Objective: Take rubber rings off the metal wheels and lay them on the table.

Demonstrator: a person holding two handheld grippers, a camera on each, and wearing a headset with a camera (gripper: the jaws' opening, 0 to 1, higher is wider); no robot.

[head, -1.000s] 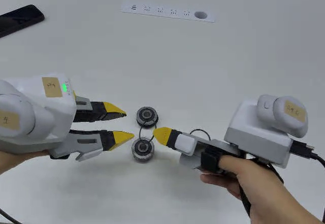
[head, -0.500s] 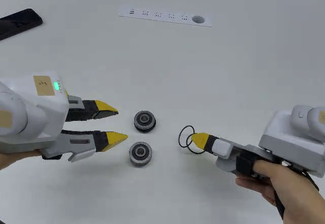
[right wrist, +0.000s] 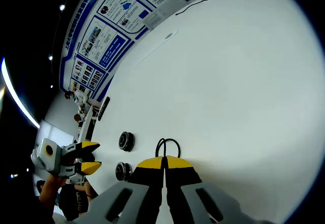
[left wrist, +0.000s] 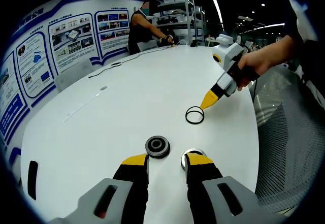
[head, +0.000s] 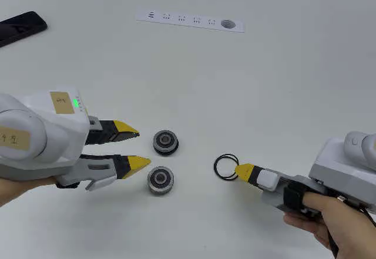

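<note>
Here, right gripper (head: 238,168) pinches the rubber ring (head: 215,167) — left gripper (head: 143,147) gapes, half-hiding one wheel (left wrist: 189,152).

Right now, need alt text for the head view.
The right gripper, shut, holds a black rubber ring down at the white table, to the right of a farther wheel and a nearer wheel. The open left gripper points at them from the left. A power strip and a phone lie beyond.
</note>
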